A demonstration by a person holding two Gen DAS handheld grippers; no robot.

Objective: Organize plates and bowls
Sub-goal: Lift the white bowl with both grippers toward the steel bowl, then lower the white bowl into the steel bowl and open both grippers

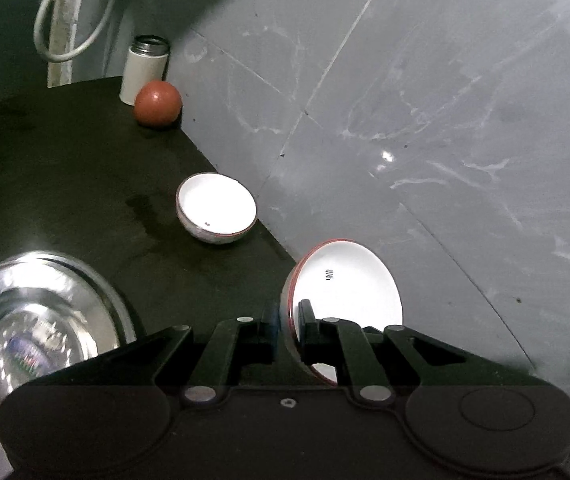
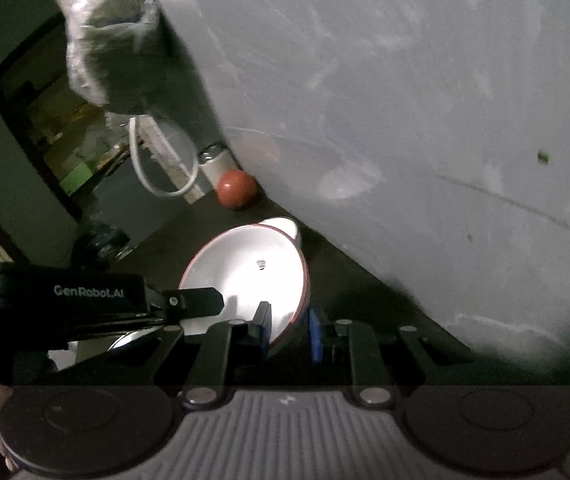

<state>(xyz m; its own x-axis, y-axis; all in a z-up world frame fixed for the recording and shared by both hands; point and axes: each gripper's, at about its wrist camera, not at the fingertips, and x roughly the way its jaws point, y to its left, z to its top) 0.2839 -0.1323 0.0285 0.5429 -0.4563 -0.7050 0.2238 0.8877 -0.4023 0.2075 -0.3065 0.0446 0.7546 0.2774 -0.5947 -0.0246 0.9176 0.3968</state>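
My left gripper (image 1: 289, 322) is shut on the rim of a white bowl with a red rim (image 1: 345, 280), held tilted on edge above the dark counter (image 1: 65, 168). The same bowl (image 2: 245, 268) shows in the right wrist view, where my right gripper (image 2: 289, 326) is also shut on its rim, opposite the left gripper (image 2: 189, 300). A second white bowl (image 1: 217, 208) sits on the counter by the wall; it peeks out behind the held bowl in the right wrist view (image 2: 285, 226). A steel plate (image 1: 41, 316) lies at the left.
A red ball-like object (image 1: 158, 104) and a white canister with a metal lid (image 1: 143, 68) stand at the far end of the counter by the grey wall (image 1: 425, 120). A white cable (image 1: 65, 12) hangs there. A plastic-wrapped object (image 2: 109, 32) hangs overhead.
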